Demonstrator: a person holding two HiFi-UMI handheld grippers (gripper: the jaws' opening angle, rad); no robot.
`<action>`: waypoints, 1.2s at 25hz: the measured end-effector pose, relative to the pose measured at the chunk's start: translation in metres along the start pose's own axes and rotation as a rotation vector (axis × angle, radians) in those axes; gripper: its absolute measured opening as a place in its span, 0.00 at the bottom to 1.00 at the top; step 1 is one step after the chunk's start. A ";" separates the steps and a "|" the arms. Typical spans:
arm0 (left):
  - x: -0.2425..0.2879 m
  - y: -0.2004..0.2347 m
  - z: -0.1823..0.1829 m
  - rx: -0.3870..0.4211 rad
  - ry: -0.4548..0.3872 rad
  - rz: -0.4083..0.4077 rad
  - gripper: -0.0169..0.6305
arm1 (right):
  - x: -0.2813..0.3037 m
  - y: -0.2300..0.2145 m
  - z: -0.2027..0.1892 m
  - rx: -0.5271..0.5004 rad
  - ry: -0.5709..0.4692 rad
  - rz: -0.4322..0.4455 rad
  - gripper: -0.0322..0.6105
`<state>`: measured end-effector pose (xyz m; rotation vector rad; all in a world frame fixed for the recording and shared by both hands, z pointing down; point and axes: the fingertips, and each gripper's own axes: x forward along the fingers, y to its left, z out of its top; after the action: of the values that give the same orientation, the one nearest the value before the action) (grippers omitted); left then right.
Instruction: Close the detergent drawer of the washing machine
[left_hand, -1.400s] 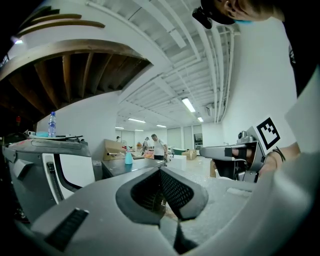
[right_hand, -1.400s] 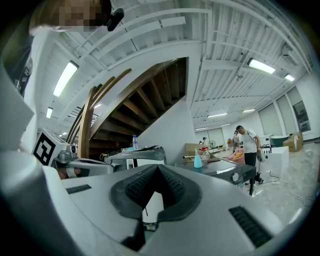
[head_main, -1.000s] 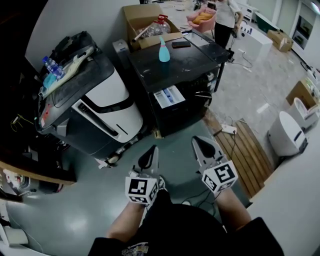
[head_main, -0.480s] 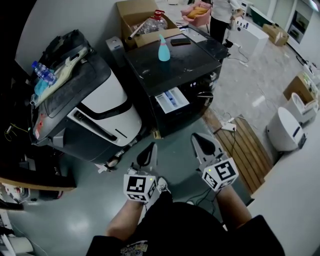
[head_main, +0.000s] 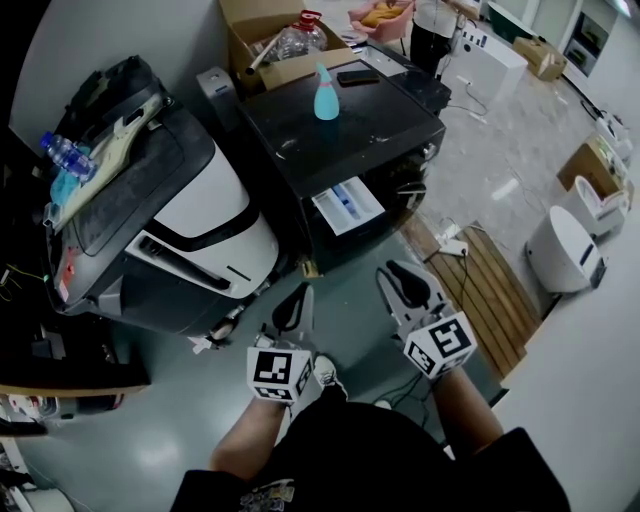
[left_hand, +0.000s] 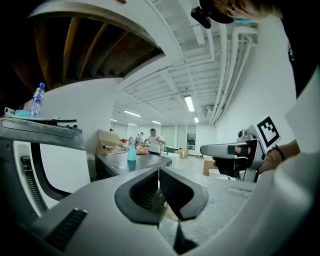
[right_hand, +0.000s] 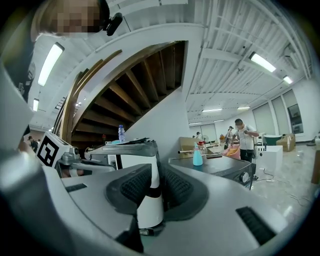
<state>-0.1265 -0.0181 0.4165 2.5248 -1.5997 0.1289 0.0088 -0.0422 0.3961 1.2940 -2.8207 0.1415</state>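
Note:
The black washing machine (head_main: 345, 130) stands ahead of me. Its white detergent drawer (head_main: 348, 205) is pulled out of the front, showing blue inside. Both grippers hover over the grey floor, short of the machine and touching nothing. My left gripper (head_main: 296, 303) is shut and empty, its pads pressed together in the left gripper view (left_hand: 159, 172). Below and right of the drawer, my right gripper (head_main: 404, 282) has its jaws opening; a narrow gap shows between them, with nothing in it (right_hand: 156, 175). The machine's top (right_hand: 220, 165) lies beyond the right jaw.
On the machine's top stand a teal bottle (head_main: 326, 95) and a phone (head_main: 357, 77). A big white and grey appliance (head_main: 200, 230) stands to the left. To the right lie a wooden slatted board (head_main: 490, 290), a power strip (head_main: 450, 247) and a white bin (head_main: 565, 250). A person (right_hand: 244, 135) stands far back.
Both grippers have moved forward toward the washing machine, whose drawer now sits nearer to them. The right gripper's jaws have parted slightly. The left stays shut.

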 end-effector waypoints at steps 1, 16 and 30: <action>0.002 0.005 -0.001 -0.004 0.003 -0.004 0.03 | 0.005 0.000 -0.001 -0.002 0.004 -0.005 0.18; 0.033 0.053 -0.005 0.038 0.021 -0.080 0.34 | 0.062 -0.006 -0.003 -0.021 0.030 -0.089 0.41; 0.071 0.059 -0.037 0.029 0.081 -0.103 0.44 | 0.091 -0.032 -0.025 -0.041 0.095 -0.103 0.55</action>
<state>-0.1490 -0.0995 0.4686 2.5815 -1.4458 0.2402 -0.0264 -0.1287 0.4294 1.3815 -2.6577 0.1379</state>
